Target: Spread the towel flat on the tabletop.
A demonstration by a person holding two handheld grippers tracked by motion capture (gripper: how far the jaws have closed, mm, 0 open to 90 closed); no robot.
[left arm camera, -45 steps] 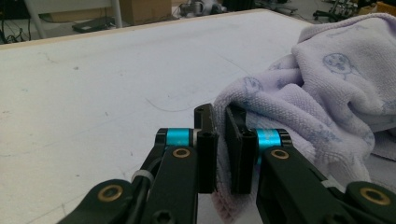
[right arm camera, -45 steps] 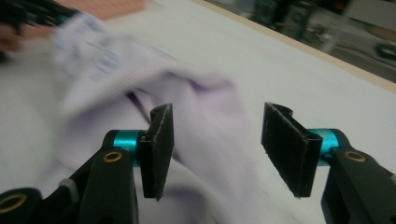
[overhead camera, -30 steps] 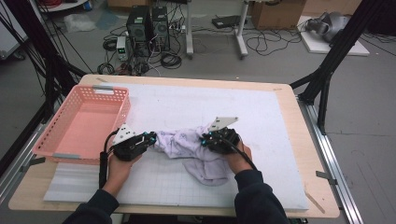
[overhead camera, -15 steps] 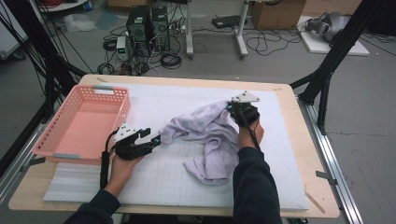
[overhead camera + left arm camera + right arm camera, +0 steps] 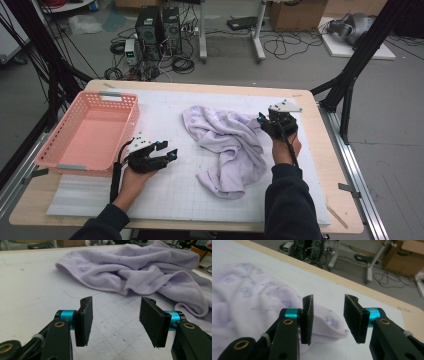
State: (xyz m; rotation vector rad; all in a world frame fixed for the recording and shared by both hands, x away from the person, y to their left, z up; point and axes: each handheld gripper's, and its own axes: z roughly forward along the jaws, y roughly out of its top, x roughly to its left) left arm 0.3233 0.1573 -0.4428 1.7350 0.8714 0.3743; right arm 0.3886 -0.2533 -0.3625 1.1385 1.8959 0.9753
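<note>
A lilac towel (image 5: 227, 145) lies crumpled on the white gridded mat (image 5: 170, 190) that covers the desk (image 5: 345, 210), spread from near the mat's middle toward the person's right side, with one lobe trailing back toward the near edge.

The right gripper (image 5: 265, 121) sits at the towel's far right corner. In the right gripper view the hemmed corner of the towel (image 5: 329, 330) lies on the mat just under and behind the left-hand finger (image 5: 307, 317), reaching partway into the gap; the pads do not press on it. These fingers have just been opening and now stand released, parted to a moderate gap, with nothing gripped between them.

The left gripper (image 5: 170, 152) rests low over bare mat, well apart from the towel's left edge and pointing toward it. In the left gripper view the towel (image 5: 140, 272) lies ahead of the fingers (image 5: 85, 320), beyond their tips, with open gridded mat between. These fingers are released too, standing wide, holding and touching nothing.

A pink plastic basket (image 5: 60, 150) stands at the desk's left edge, just beside the left hand (image 5: 135, 177).
</note>
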